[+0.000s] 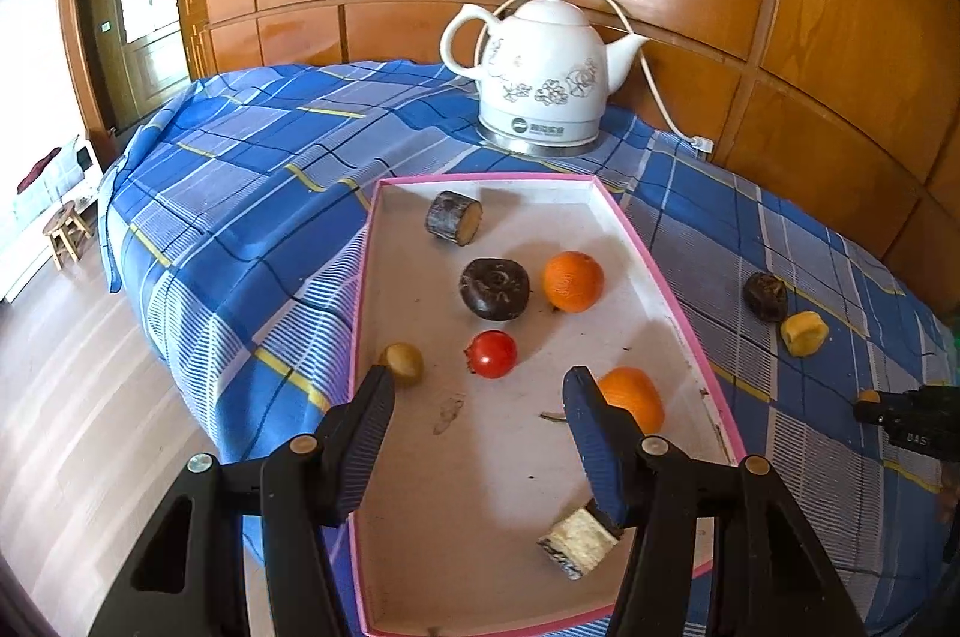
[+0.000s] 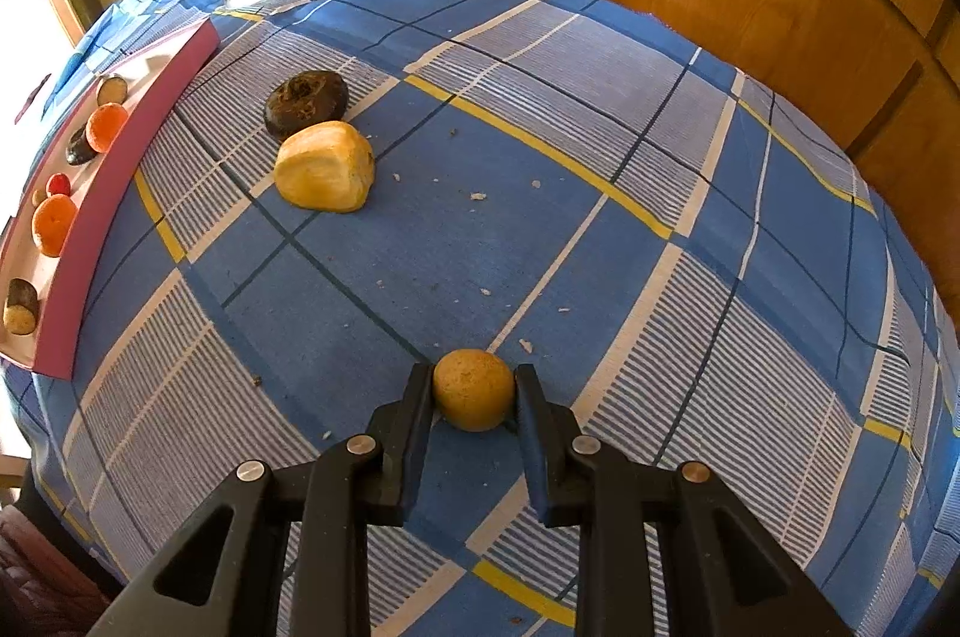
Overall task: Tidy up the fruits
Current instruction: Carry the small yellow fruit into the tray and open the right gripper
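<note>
Right black hand-held gripper [image 2: 474,385] is pinching a round tan fruit [image 2: 474,397], no long axis, resting on the blue plaid tablecloth [image 2: 600,247].

My left gripper [image 1: 477,394] hangs with jaws apart above the pink-rimmed tray [image 1: 660,253], which holds two oranges [image 1: 572,281], a tomato [image 1: 492,353] and dark fruits; white kettle [image 1: 534,79] behind.
</note>
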Available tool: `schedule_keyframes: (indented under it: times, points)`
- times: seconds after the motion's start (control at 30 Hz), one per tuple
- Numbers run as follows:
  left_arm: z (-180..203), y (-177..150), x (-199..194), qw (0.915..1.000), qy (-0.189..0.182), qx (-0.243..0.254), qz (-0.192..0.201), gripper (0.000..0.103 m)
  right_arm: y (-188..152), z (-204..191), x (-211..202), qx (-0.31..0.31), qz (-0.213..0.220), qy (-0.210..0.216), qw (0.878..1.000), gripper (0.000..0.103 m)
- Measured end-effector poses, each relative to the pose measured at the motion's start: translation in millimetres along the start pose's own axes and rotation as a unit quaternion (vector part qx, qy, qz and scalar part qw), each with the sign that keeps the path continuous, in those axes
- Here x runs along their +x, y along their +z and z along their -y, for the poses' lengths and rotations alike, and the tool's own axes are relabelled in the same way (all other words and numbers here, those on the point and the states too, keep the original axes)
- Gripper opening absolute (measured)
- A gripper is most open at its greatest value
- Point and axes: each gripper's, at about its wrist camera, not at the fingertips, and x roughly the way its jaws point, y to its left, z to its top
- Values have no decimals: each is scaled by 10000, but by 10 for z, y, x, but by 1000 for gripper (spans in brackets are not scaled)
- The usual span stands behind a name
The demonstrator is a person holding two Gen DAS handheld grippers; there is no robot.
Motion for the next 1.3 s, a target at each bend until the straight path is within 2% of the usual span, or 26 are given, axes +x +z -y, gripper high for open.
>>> schedule_keyframes:
  times: [0.2, 0.47, 0.63, 0.77, 1.1, 1.2, 1.3]
  points:
    - [-199, -5, 18, 9998, 142, -163, 14, 59, 122, -270, -294, -167, 286, 461, 9984, 27]
    - [-423, -4, -8, 9987, 264, -423, 69, 59, 512, -1184, -601, -744, 805, 1497, 9826, 27]
    - [-506, -20, -32, 9984, 235, -497, 96, 59, 722, -1755, -543, -931, 889, 1842, 9744, 27]
    - [-533, -34, -44, 9985, 202, -489, 110, 59, 866, -2072, -411, -913, 871, 2007, 9715, 27]
    - [-572, -77, 32, 9984, 149, -542, 13, 59, 1089, -2522, 57, -986, 492, 1934, 9749, 28]
    - [-560, -103, 52, 9985, 124, -523, -38, 59, 1090, -2535, 189, -929, 333, 1892, 9770, 32]
    - [-541, -117, 64, 9987, 119, -496, -47, 59, 1064, -2434, 137, -819, 429, 1929, 9769, 32]
